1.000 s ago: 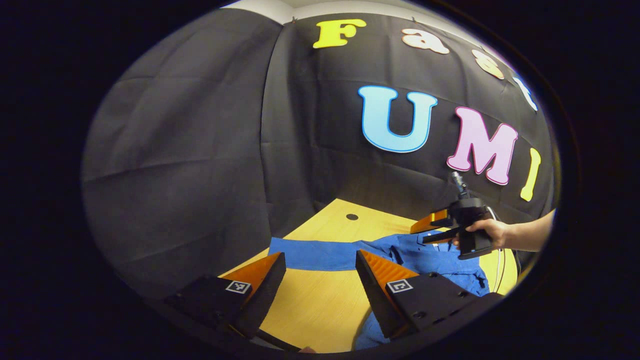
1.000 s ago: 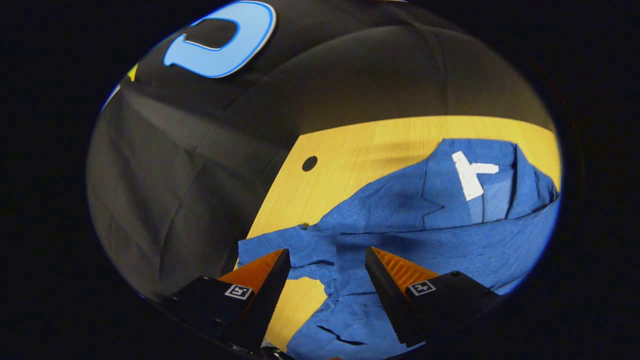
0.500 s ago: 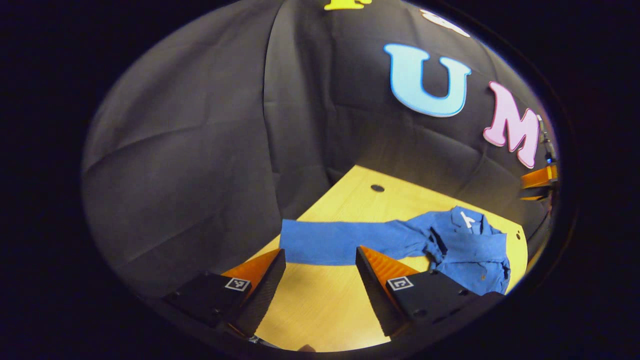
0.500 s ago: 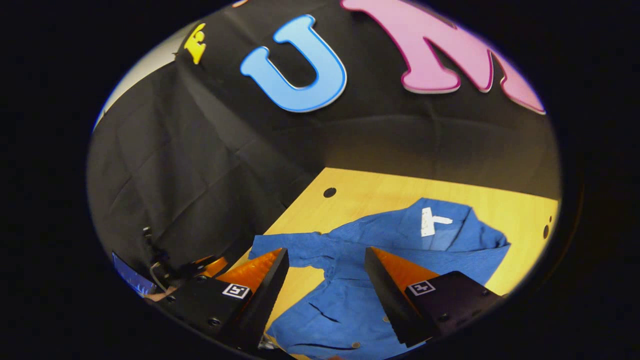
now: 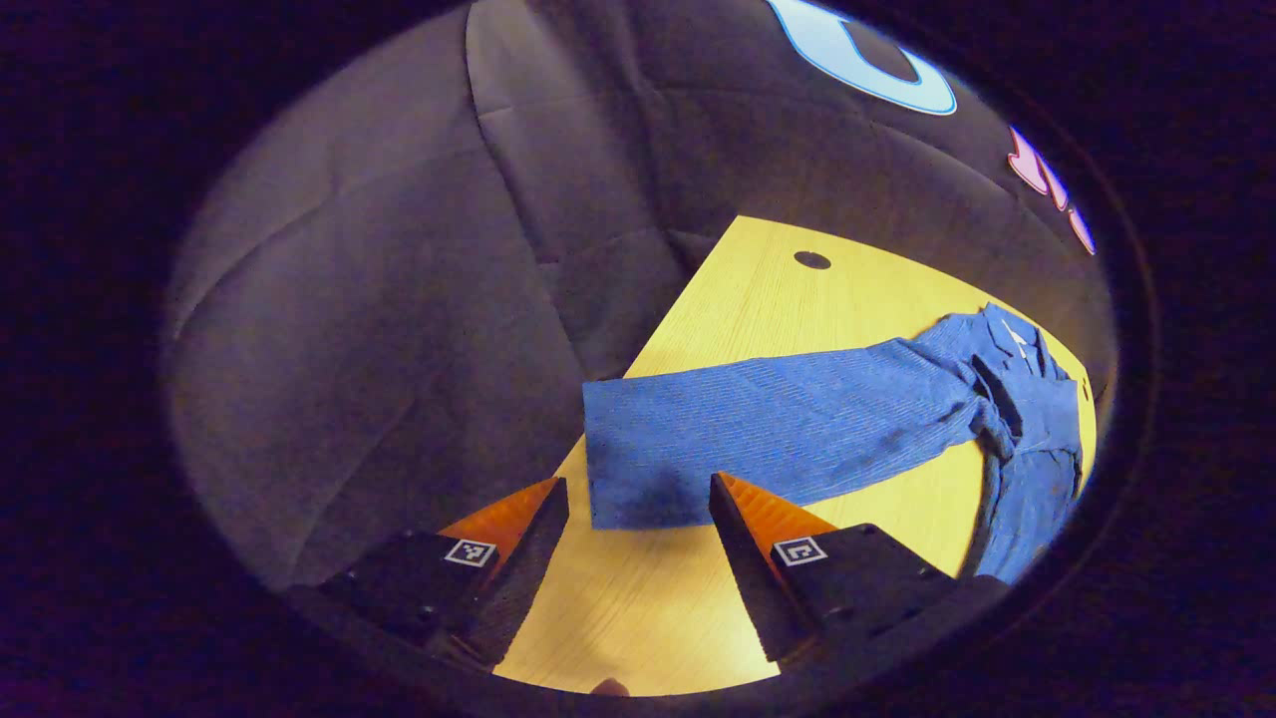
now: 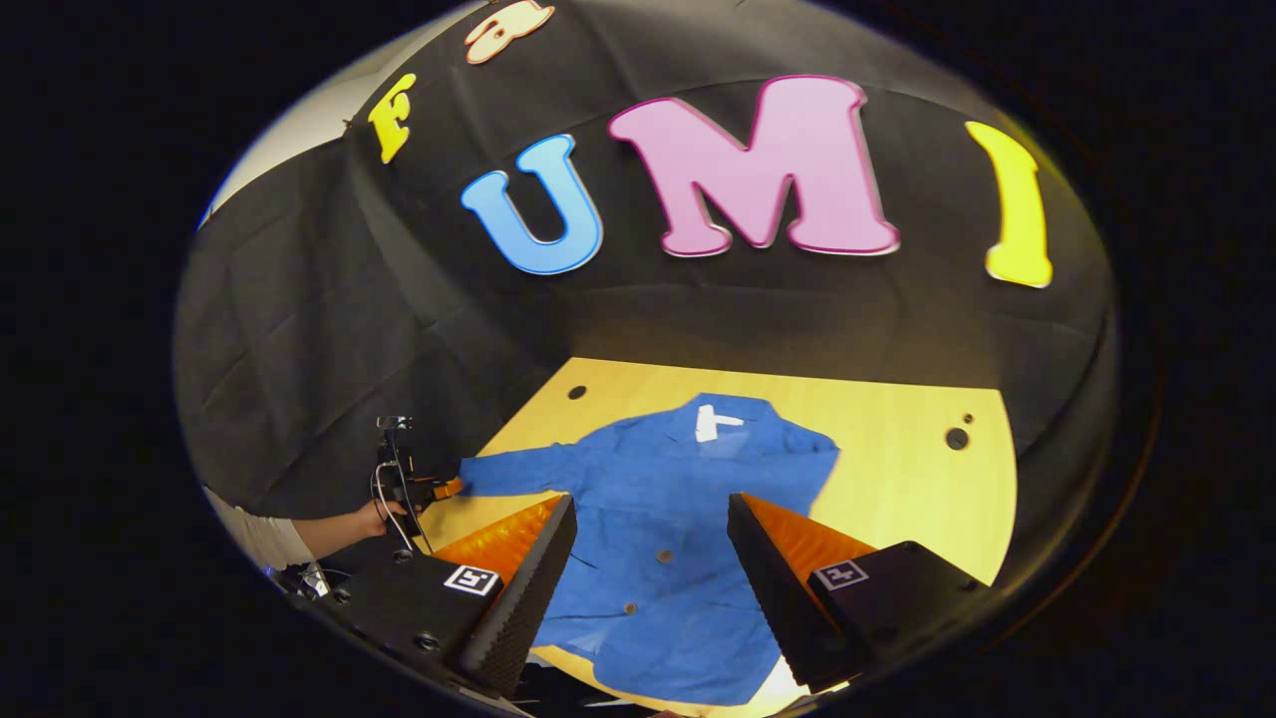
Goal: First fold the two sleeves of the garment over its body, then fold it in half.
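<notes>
A blue button shirt [image 6: 658,509] lies spread on the wooden table [image 6: 897,469], collar with a white tag [image 6: 713,424] toward the wall. One long sleeve [image 5: 788,429] stretches flat toward the table's left edge, with its cuff [image 5: 638,479] just ahead of my left gripper [image 5: 638,509]. That gripper is open with nothing between its fingers. In the right gripper view the left gripper [image 6: 444,489], held by a hand [image 6: 374,519], sits at the sleeve's end. My right gripper [image 6: 653,529] hangs open above the shirt's lower front, apart from the cloth.
The black cloth wall [image 5: 399,299] closes in the table on the left and at the back. Round holes [image 5: 811,260] [image 6: 957,437] sit near the table's far corners. Bare wood [image 5: 638,608] lies in front of the cuff and to the right of the shirt.
The left gripper has tilted down and come close to the sleeve cuff. The right gripper has drawn back from the cloth, so the whole shirt now shows below it. Both stay open.
</notes>
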Demonstrator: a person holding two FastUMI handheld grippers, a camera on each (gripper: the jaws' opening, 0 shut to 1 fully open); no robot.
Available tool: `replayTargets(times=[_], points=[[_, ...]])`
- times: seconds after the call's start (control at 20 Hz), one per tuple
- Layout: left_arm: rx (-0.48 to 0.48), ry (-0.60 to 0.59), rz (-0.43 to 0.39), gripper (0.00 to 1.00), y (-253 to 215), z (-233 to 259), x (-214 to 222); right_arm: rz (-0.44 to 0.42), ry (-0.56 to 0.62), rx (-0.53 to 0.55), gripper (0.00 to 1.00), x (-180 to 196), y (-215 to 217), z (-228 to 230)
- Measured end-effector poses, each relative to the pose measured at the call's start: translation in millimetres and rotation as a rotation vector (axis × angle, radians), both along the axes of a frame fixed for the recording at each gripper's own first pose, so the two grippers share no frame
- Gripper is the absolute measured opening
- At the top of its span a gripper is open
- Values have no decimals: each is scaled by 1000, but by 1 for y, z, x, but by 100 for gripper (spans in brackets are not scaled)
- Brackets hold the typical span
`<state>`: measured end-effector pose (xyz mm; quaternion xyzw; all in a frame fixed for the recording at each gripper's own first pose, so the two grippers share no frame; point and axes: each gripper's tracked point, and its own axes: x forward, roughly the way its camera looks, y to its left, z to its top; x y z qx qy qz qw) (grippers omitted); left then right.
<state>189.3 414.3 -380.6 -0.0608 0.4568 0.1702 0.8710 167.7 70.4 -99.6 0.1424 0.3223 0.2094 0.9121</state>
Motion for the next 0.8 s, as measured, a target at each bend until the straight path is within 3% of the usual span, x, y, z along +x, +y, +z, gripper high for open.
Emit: replayTargets(times=[0.2,0.35,0.7,0.8], points=[[-43,52,-20,83,-2,-23,14,-128,28,-3,97,-34,-49,10],[-81,25,1,81,5,-19,13,-188,29,6,97,-51,-68,18],[-92,28,33,87,11,-22,8,-218,23,27,98,-60,-68,22],[-96,28,48,84,8,-20,12,-207,18,27,98,-61,-64,23]])
